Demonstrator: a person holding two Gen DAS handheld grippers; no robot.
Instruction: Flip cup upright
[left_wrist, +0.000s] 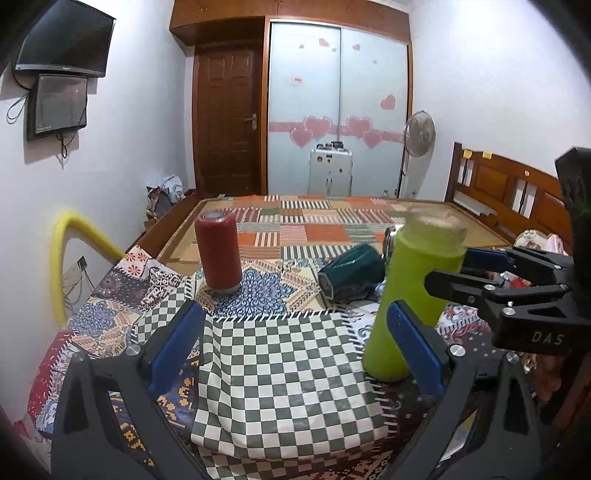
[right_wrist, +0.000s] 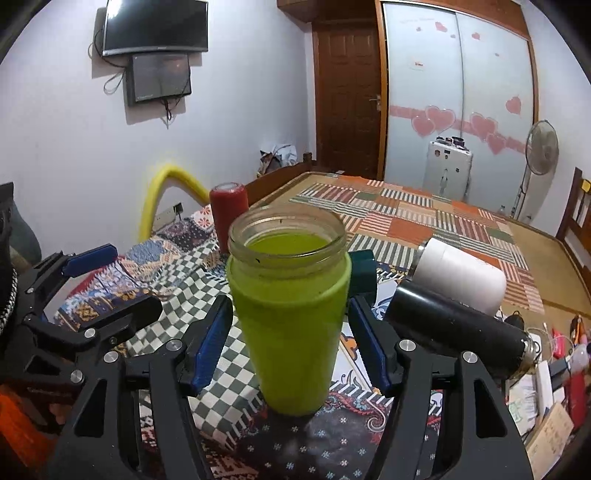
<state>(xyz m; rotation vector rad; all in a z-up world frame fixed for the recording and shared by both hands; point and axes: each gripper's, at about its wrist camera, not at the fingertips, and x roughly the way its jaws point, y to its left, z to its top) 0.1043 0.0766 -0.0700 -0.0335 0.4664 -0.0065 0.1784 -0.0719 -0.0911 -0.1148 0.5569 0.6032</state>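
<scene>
The right gripper (right_wrist: 288, 339) has its two blue fingers (right_wrist: 212, 343) spread wide. The green cup (right_wrist: 288, 321) stands between them. The pads sit just beside the cup's sides, and a thin gap shows on each side, so they are not squeezing it. The cup stands straight up on the patchwork cloth (right_wrist: 240, 373). Its long side runs up and down. Its clear glass mouth points up and is open.

Past the right finger lie two bottles on their sides, one black bottle (right_wrist: 454, 328) and one white bottle (right_wrist: 461, 273). Behind the green cup peeks one dark teal cup (right_wrist: 364, 271). Farther off, past the left finger, stands one red cup (right_wrist: 229, 210) with its flat metal end on top.

The left gripper (left_wrist: 295, 350) also has its blue fingers (left_wrist: 177, 343) spread wide, with nothing between them but the checkered cloth (left_wrist: 280, 369). The green cup (left_wrist: 413, 295) stands just outside its right finger and leans a little in this view. The right gripper (left_wrist: 454, 267) reaches in from the side and its fingers sit on both sides of that cup. Ahead of the fingers, the dark teal cup (left_wrist: 349, 275) lies on its side. The red cup (left_wrist: 218, 254) stands ahead of the left finger.

That makes three cups and two bottles.
</scene>
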